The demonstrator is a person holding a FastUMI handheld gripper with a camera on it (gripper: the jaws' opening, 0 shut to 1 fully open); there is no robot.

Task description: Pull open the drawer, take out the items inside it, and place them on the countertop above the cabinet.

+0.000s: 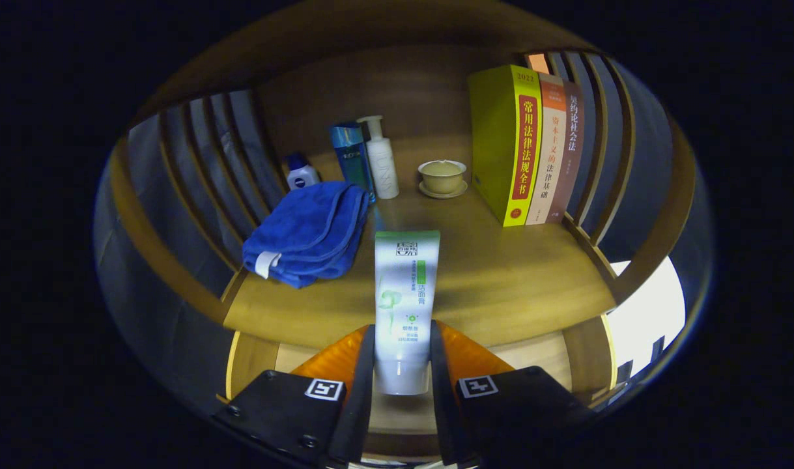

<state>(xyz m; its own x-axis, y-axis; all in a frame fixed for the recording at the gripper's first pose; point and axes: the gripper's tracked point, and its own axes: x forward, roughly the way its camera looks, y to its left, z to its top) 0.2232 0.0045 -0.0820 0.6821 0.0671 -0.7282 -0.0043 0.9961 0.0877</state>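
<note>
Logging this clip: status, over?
Gripper shut on white tube. Tube above countertop front edge. Blue towel beside, path ahead open.

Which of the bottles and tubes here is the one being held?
The white tube with the green end, clamped between the hand-held gripper fingers. The small blue-capped bottle, teal bottle and white pump bottle stand beyond on the countertop.

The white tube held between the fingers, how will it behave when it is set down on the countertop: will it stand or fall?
The tube is gripped near its cap end by the gripper. It looks soft-walled, so a firm squeeze may dent it. Tall and narrow, it would probably tip if stood upright; laid flat on the countertop, it should stay put.
</note>
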